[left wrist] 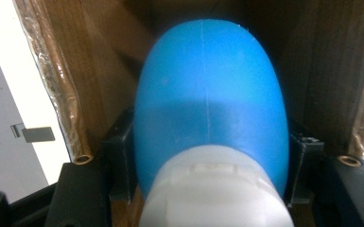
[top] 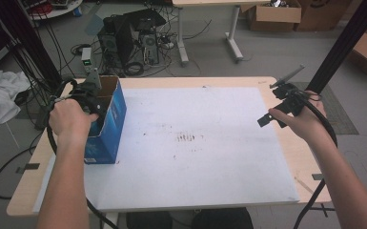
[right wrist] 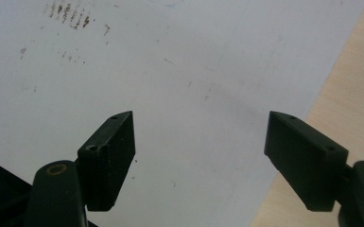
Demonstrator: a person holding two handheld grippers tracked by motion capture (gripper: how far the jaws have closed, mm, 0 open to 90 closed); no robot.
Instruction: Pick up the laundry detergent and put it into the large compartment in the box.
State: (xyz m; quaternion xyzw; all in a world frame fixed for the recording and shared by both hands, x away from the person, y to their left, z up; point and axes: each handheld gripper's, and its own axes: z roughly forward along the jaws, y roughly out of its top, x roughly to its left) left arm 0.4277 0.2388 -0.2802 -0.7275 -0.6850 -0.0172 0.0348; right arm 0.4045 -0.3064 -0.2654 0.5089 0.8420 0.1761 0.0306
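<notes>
Your table [top: 286, 148] is pale wood, and a large white sheet [top: 205, 143] covers most of its top, marked with a few brownish smudges [top: 187, 138] near the middle; at the sheet's left side stands an open blue cardboard box [top: 110, 125], upright, its brown inside showing. Your left hand [top: 69, 117] holds the left gripper [top: 91, 98] down in the mouth of that box; in the left gripper view the black jaws are clamped on either side of a blue bottle [left wrist: 210, 94] with a white cap [left wrist: 215, 189], which sits inside the box between its brown walls. Your right hand [top: 298, 119] holds the right gripper [top: 274, 114] above the table's right edge, well apart from the box; its jaws stand wide apart with nothing between them, over the sheet's border.
</notes>
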